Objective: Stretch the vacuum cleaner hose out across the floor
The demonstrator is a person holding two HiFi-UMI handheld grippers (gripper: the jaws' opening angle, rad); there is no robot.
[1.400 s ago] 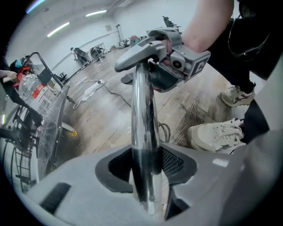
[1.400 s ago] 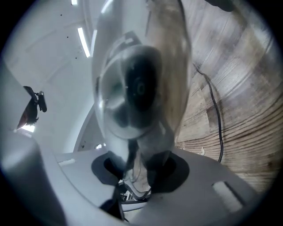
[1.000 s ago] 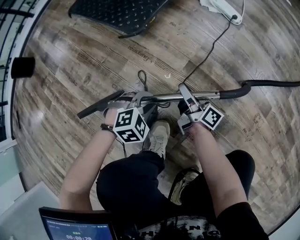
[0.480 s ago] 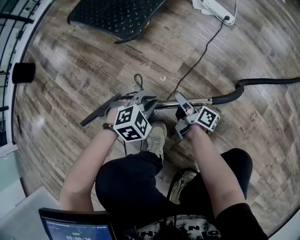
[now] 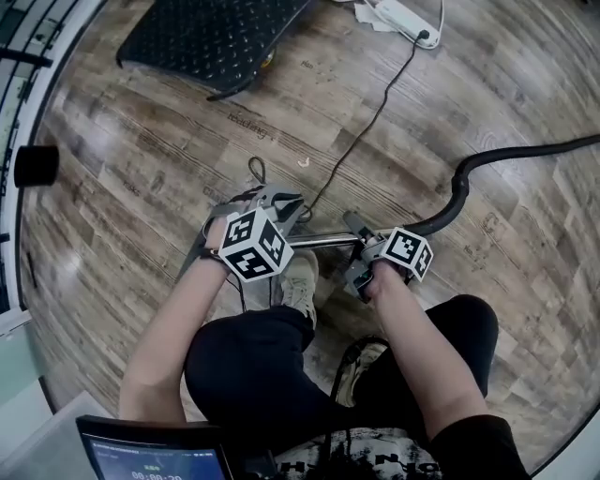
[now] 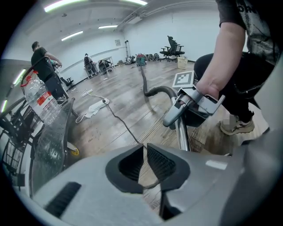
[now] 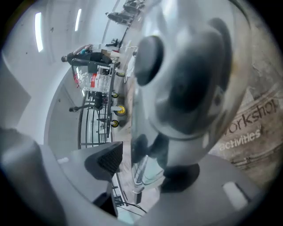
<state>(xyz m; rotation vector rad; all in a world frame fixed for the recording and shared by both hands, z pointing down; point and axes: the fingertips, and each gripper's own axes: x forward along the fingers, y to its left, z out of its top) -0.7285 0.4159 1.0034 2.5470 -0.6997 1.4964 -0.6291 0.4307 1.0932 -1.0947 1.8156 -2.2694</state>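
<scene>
- Vacuum hose (image 5: 459,183) lies on the wooden floor (image 5: 141,150). It curls from the chrome wand (image 5: 323,241) by your right tool (image 5: 358,251) off to the right edge.
- Your right tool's jaws have just been opening and stand wide. The wand's grey handle end (image 7: 185,88) sits between them, and the visible pad is clear of it.
- Your left tool (image 6: 144,154) has just been closing; only a narrow slit remains, showing floor.

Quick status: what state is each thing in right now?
Left gripper: jaws just closed, seemingly on thin black power cord.
Right gripper: jaws just opened wide; chrome vacuum tube between, unpressed.
Black vacuum hose: bent, not yet stretched straight.
White power strip: one cord plugged in.
</scene>
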